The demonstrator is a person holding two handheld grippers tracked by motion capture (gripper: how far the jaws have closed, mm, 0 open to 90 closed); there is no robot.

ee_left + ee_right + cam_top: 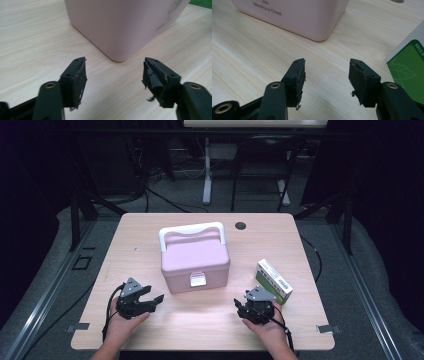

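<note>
A pink medicine chest [195, 261] with a white handle and a white front latch stands shut at the middle of the table. Its near corner [120, 27] fills the top of the left gripper view, and its lettered front [294, 15] shows in the right gripper view. A green and white box [273, 281] lies to the chest's right, with its edge [409, 72] beside my right jaws. My left gripper [155, 301] rests near the front left, open and empty [115, 75]. My right gripper [254, 304] sits at the front right, open and empty [327, 72], just left of the box.
The wooden table [150, 235] has a round cable hole [240, 225] at the back. Dark floor, cables and stand legs lie beyond the far edge. Metal clips [327, 328] sit at the front corners.
</note>
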